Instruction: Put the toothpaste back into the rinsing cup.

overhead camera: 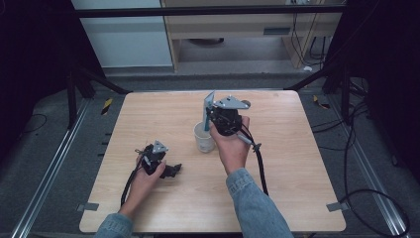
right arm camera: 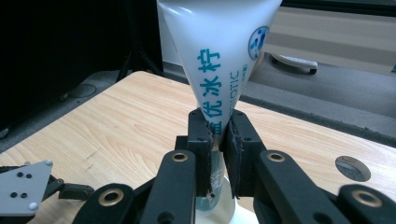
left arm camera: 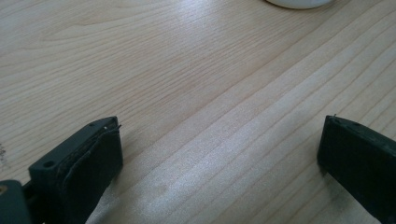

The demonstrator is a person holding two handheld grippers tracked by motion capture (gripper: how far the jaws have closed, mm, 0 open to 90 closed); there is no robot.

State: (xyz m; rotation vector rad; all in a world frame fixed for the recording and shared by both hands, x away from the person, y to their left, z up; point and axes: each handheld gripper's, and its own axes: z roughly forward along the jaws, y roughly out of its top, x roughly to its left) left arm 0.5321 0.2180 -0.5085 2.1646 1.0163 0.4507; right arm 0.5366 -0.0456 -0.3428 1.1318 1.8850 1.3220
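A white squeeze tube (right arm camera: 219,56) with blue print stands upright, its flat sealed end on top, and my right gripper (right arm camera: 218,130) is shut on its narrow lower part. The tube's bottom end hangs over a white cup (right arm camera: 229,207). In the high view the tube (overhead camera: 208,105) rises beside the right gripper (overhead camera: 212,119), just above the cup (overhead camera: 203,139) at the table's middle. My left gripper (overhead camera: 172,171) rests on the wood at the front left. Its jaws stand wide open in the left gripper view (left arm camera: 219,140), with bare wood between them and the cup's base (left arm camera: 299,3) at the top edge.
A small grey disc (right arm camera: 353,168) is set in the wooden table (overhead camera: 287,148) behind the right hand. Black cables trail from both grippers toward the front edge. Dark frame posts and floor cables surround the table.
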